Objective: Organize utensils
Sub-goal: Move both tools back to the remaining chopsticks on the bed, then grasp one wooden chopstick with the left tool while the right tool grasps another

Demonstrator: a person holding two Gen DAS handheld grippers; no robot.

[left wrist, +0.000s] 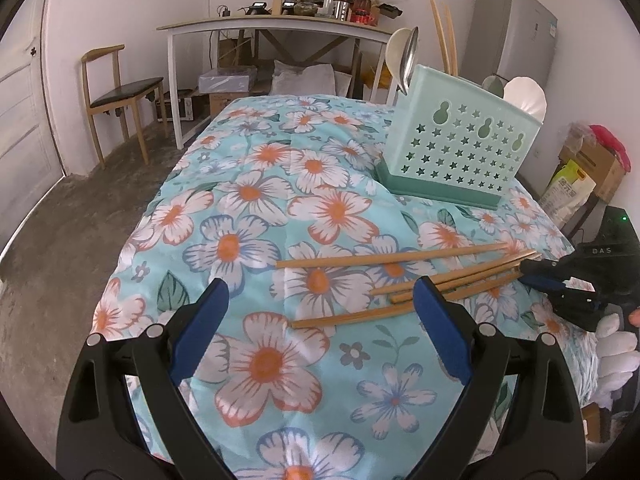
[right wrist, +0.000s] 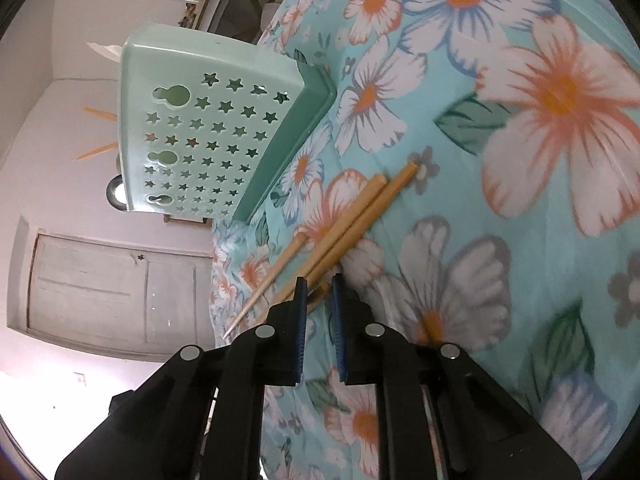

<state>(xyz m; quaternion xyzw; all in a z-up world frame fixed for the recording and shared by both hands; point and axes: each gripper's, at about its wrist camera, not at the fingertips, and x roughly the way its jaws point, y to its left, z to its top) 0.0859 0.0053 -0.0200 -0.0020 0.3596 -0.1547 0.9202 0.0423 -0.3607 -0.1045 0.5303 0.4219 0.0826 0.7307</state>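
Note:
Several wooden chopsticks (left wrist: 404, 284) lie scattered on the floral tablecloth (left wrist: 260, 208). A mint-green utensil holder (left wrist: 460, 140) with star cut-outs stands at the back right and holds spoons and two chopsticks (left wrist: 442, 36). My left gripper (left wrist: 320, 300) is open and empty just above the cloth, its right finger over the chopsticks' near ends. My right gripper (right wrist: 319, 286) is tilted sideways at the thin ends of the chopsticks (right wrist: 352, 220); its jaws are narrowed around the end of one chopstick. It also shows in the left wrist view (left wrist: 528, 270) at the right.
The holder (right wrist: 208, 136) sits near the table's far edge. Beyond the table are a wooden chair (left wrist: 116, 96), a white desk (left wrist: 272, 28) with clutter, a grey fridge (left wrist: 516, 36) and boxes at the right (left wrist: 588, 172).

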